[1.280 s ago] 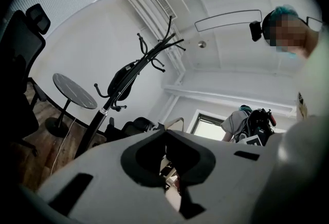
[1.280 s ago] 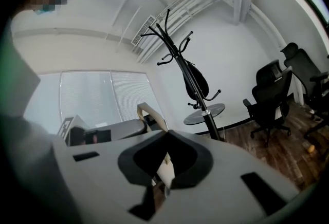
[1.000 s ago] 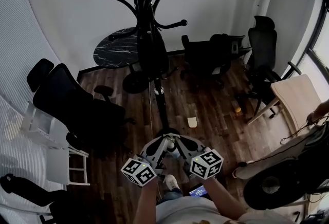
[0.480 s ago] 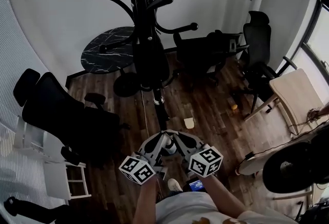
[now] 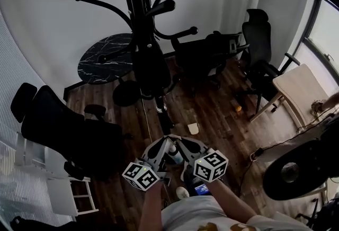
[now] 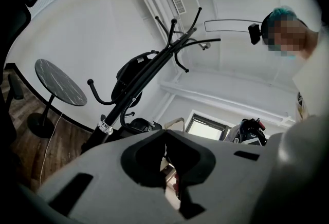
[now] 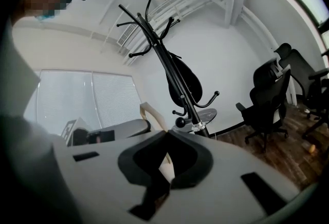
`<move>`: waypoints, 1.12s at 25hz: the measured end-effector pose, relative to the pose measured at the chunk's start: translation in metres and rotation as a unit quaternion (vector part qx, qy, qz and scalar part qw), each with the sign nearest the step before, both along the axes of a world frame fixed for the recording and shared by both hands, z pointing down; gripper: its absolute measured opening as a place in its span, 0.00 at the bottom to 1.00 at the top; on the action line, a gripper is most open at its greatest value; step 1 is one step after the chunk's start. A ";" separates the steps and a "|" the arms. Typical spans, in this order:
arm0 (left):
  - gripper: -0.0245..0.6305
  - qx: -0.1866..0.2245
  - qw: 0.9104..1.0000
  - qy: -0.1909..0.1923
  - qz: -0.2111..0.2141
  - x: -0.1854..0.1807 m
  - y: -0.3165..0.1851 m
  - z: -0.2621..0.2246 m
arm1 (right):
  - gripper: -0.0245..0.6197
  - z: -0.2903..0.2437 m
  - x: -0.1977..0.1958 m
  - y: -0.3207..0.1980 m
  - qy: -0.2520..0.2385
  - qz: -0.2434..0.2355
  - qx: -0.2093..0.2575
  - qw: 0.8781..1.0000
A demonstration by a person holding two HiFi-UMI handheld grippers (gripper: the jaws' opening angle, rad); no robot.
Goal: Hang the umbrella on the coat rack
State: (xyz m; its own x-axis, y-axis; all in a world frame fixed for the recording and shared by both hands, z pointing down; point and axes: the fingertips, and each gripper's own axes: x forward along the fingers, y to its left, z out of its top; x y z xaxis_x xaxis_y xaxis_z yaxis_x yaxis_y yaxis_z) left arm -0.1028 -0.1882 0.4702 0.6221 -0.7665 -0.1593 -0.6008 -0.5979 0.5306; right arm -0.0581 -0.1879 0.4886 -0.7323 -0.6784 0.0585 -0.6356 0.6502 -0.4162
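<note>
The coat rack (image 5: 139, 23) stands in the middle of the room, a black pole with curved hooks that end in balls. The umbrella (image 5: 151, 68) hangs on it, a folded black bundle lying against the pole below the upper hooks and above a silver ring (image 5: 160, 109) on the pole. In the left gripper view the umbrella (image 6: 134, 71) shows as a dark shape beside the slanting pole. In the right gripper view it (image 7: 188, 82) is a long dark oval on the far side of the pole.

The 2 grippers are held low in front of the person, side by side, tips near each other and aimed at the lower part of the pole. The left gripper (image 5: 162, 146) has its jaws pressed together at the tips, with nothing between them. The right gripper (image 5: 182, 146) also has its jaws closed tip to tip and holds nothing. Neither touches the umbrella or the rack.

A round dark marble table (image 5: 103, 58) stands behind the rack against the wall. Black office chairs (image 5: 69, 129) stand to the left and at the back right. A pale wooden chair (image 5: 303, 92) is by the window.
</note>
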 end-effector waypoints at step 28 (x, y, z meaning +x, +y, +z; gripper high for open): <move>0.07 -0.010 1.000 -0.015 0.018 0.006 -0.028 0.009 | 0.06 0.008 0.006 -0.034 -0.006 0.015 -0.017 1.000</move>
State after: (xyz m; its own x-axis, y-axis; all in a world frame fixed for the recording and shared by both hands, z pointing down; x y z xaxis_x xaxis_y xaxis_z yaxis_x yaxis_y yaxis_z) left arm -0.0970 -0.2159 0.4790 0.6538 -0.7462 -0.1249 -0.5953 -0.6093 0.5238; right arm -0.0520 -0.2215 0.4965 -0.7128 -0.6975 0.0734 -0.6491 0.6165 -0.4455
